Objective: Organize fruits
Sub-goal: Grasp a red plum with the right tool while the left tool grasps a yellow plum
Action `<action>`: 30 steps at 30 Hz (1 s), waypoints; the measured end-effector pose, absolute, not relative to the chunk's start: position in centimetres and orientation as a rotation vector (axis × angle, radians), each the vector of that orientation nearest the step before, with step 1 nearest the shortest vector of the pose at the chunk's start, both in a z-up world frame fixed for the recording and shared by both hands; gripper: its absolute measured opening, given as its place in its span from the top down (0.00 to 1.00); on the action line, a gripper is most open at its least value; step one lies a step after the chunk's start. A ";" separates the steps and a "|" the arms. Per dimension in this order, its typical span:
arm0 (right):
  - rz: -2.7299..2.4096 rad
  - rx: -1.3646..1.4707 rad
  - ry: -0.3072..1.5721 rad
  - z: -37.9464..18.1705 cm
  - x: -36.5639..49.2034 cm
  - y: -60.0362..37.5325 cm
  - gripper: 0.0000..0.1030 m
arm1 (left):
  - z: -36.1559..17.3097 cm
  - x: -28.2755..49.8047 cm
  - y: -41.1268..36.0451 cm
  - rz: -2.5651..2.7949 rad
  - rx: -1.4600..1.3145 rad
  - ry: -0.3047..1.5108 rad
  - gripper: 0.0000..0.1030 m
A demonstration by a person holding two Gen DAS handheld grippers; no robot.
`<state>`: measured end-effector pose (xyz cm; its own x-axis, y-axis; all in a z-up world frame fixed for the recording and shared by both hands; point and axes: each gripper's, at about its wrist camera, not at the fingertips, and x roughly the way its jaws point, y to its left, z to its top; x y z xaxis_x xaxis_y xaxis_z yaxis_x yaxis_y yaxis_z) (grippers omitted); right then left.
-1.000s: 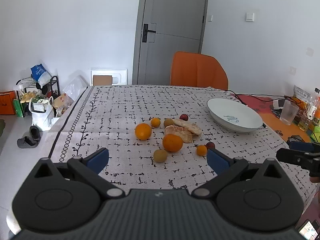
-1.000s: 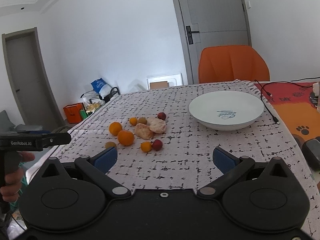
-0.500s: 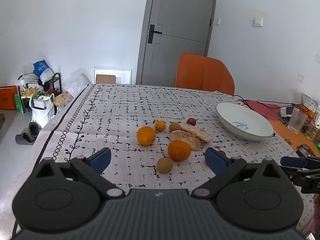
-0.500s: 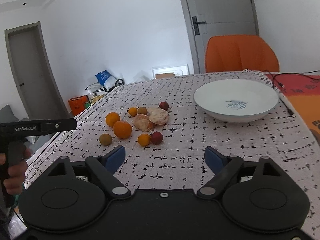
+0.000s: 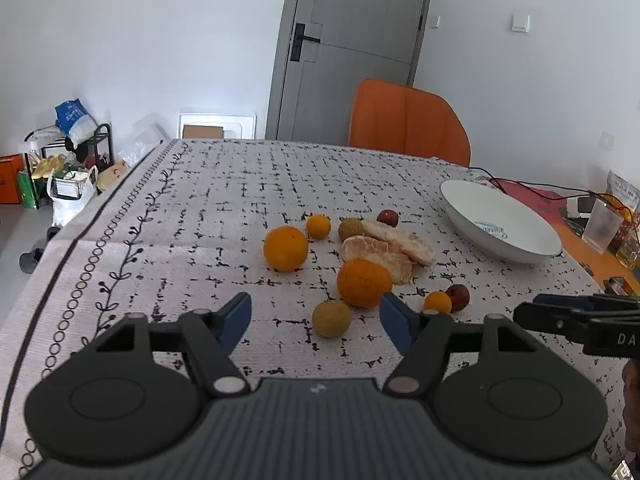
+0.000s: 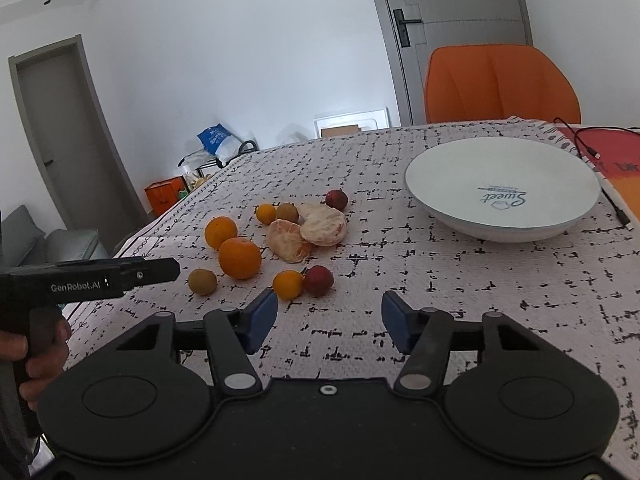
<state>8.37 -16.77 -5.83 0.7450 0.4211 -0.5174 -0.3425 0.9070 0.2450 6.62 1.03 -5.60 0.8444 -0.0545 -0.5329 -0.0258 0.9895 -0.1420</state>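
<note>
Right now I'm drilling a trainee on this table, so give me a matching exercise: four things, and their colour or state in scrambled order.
Things:
1. bowl
2. chair
3. left gripper
4. peeled citrus

States:
A. open, holding nothing
B. orange, behind the table
C. white, no fruit inside
D. skinless, lying among the whole fruits

Pairs: 1-C, 2-B, 3-A, 4-D

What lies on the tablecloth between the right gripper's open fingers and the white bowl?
Only bare patterned tablecloth; the right wrist view shows nothing between the right gripper and the white bowl.
</note>
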 end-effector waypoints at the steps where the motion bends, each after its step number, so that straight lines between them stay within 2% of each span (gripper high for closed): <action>1: 0.421 0.137 0.601 -5.9 8.6 -16.7 0.46 | -5.7 6.8 1.0 -0.017 -0.146 0.570 0.36; 7: 0.424 0.127 0.614 -6.4 9.7 -16.2 0.50 | -6.5 8.1 0.8 -0.036 -0.147 0.591 0.42; 10: 0.423 0.125 0.622 -6.5 10.2 -16.0 0.52 | -7.0 8.6 0.6 -0.049 -0.147 0.603 0.48; 13: 0.422 0.119 0.626 -6.6 10.8 -15.8 0.52 | -7.5 9.1 0.5 -0.062 -0.147 0.615 0.58; 15: 0.423 0.117 0.629 -6.7 11.1 -15.5 0.52 | -7.7 9.2 0.5 -0.068 -0.154 0.627 0.73; 16: 0.424 0.113 0.630 -6.8 11.2 -15.4 0.52 | -7.8 9.3 0.5 -0.074 -0.158 0.630 0.76; 25: 0.423 0.126 0.645 -7.4 12.9 -14.3 0.56 | -7.3 8.8 1.7 -0.048 -0.162 0.610 0.77; 27: 0.436 0.129 0.644 -7.6 13.1 -14.1 0.60 | -7.2 8.7 1.9 -0.038 -0.163 0.606 0.76; 30: 0.466 0.130 0.637 -7.6 13.1 -13.8 0.74 | -7.1 8.7 2.1 -0.030 -0.170 0.604 0.76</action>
<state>13.11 -13.85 -7.61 0.7050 0.4570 -0.5422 -0.3785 0.8891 0.2573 8.67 2.11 -7.06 0.8231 -0.0781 -0.5625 -0.0215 0.9855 -0.1683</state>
